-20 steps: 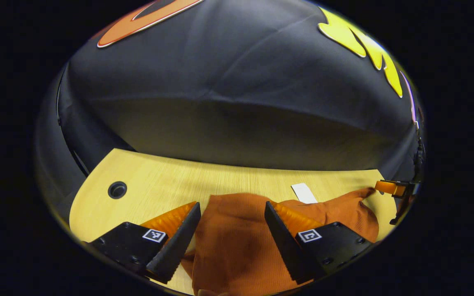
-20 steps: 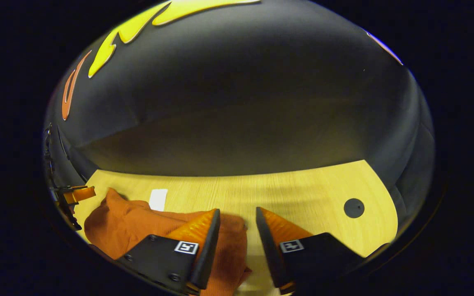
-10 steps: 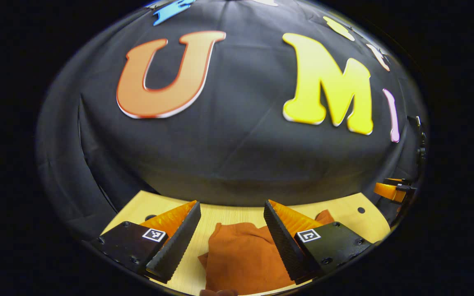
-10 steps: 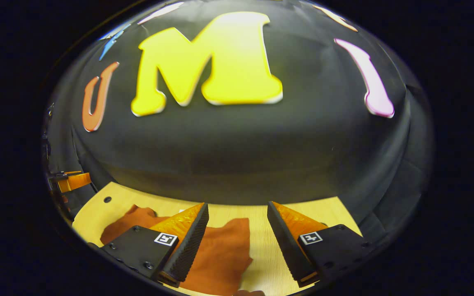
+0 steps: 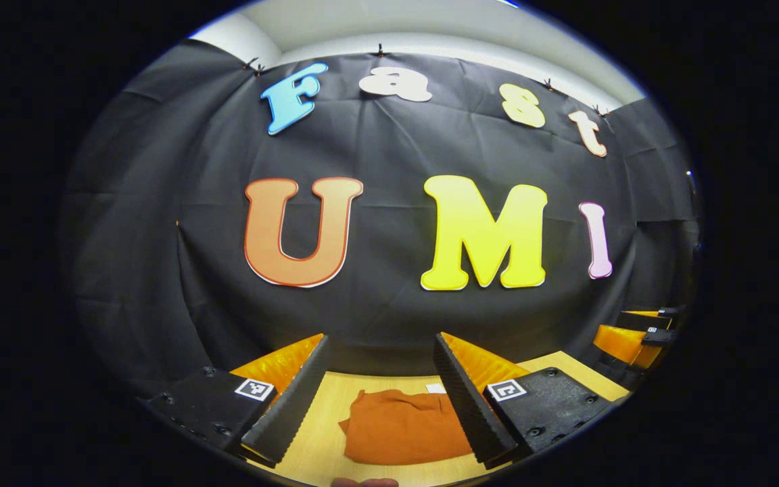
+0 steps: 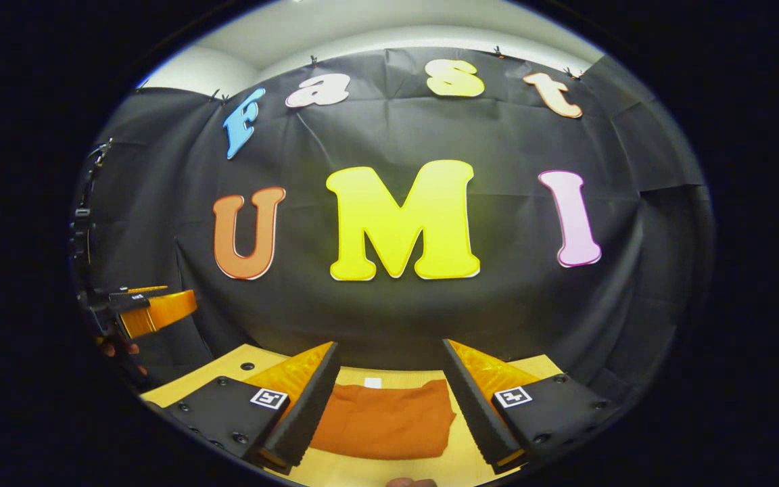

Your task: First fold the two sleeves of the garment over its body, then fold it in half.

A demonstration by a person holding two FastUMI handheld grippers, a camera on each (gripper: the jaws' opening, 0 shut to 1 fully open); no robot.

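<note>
Garment (image 5: 399,426): compact rust-coloured rectangle, flat on table (image 5: 322,433); no sleeve sticking out; looks folded over itself, as the task wants.
Long axis: across both views, side to side.
Left gripper (image 5: 381,399): jaws wide apart, empty, raised above table; garment below and just ahead, between the fingers.
Right gripper (image 6: 389,402): jaws wide apart, empty, raised; garment (image 6: 386,419) likewise below and ahead.
Nearer hand: cannot tell; both hang at like height.
Extras: small white tag (image 6: 372,383) on table at far edge of garment.
</note>
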